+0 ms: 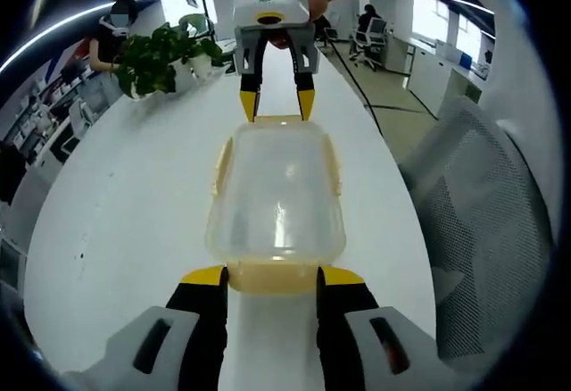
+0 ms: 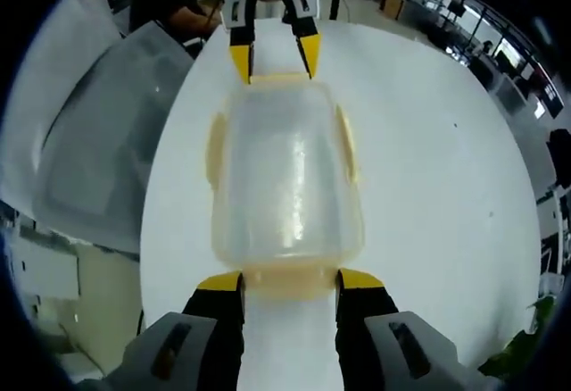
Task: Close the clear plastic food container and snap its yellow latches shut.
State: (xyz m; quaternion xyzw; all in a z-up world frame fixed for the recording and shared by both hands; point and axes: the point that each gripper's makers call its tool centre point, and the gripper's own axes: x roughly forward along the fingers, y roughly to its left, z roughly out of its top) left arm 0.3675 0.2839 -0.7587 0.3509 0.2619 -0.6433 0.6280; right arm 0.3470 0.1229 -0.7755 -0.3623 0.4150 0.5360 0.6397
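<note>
With both grippers, left [image 1: 272, 275] and right [image 2: 290, 281], spread astride end latches [image 1: 272, 277], uneven pressing may skid the container [image 1: 275, 195].

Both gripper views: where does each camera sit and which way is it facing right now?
Left gripper view: rides the left gripper, looking along the container at the right gripper, a hand on it.
Right gripper view: rides the right gripper, looking back across the container at the left gripper.
Shared: container, white table, both grippers at opposite end latches.
</note>
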